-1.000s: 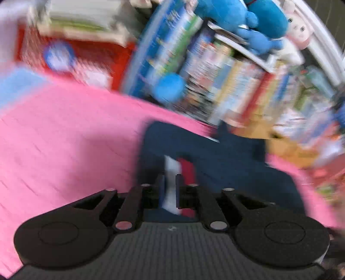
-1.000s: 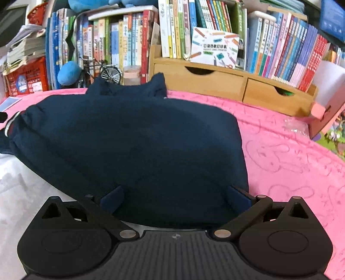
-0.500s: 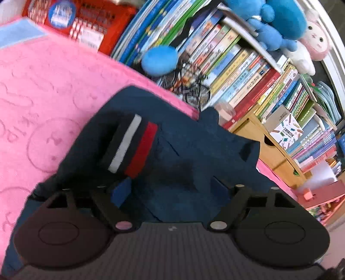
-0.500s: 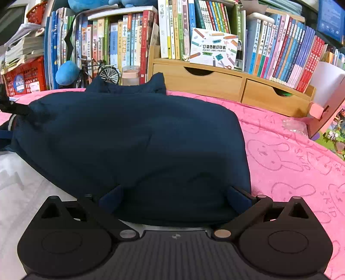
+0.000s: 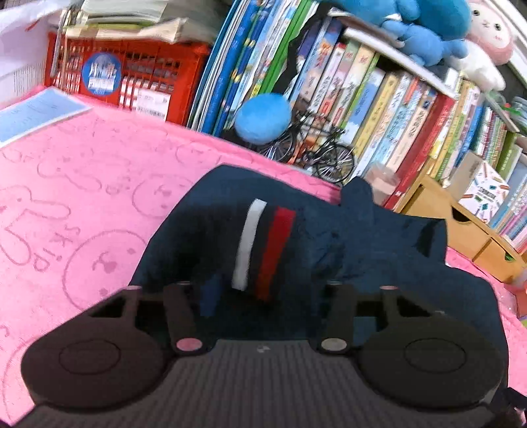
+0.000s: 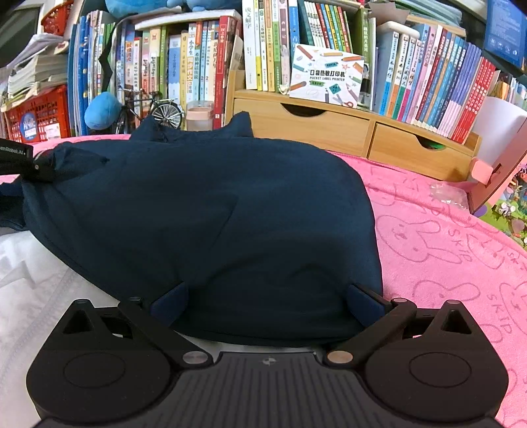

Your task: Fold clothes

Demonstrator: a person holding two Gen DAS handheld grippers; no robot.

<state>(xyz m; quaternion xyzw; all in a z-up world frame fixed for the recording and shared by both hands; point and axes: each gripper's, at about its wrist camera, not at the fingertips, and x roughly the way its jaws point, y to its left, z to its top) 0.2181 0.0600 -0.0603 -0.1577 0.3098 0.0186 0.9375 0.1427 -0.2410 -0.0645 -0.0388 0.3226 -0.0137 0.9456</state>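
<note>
Navy garment [image 6: 204,224]: lies in a loose mound on the pink blanket [image 6: 444,250], mid-scene, its far edge close to the bookshelf. Two peaks of cloth stand up at the far side.

Cuff [image 5: 263,250]: banded white and red, folded on top of the garment's left part, seen in the left wrist view just ahead of the left gripper.

Left gripper [image 5: 266,293]: jaws spread, released; nothing between the fingers, which hover at or over the garment beside the cuff. Contact cannot be told.

Right gripper [image 6: 266,303]: jaws spread wide, released; the garment's near edge lies between the two fingers, not pinched.

White cloth [image 6: 36,289]: under the garment at near left in the right wrist view.

Blanket: pink, printed with rabbit outlines and the word SKIP.

Books [image 6: 197,62]: upright rows along the far side.

Wooden drawers [image 6: 355,128]: two, far right, under a row of books.

Red crate [image 5: 125,79]: far left, papers stacked on it.

Blue ball [image 5: 263,118]: plush, far centre-left, beside a model bicycle [image 5: 322,151].

Plush toys [image 5: 428,29]: blue and pink, on top of the books.
</note>
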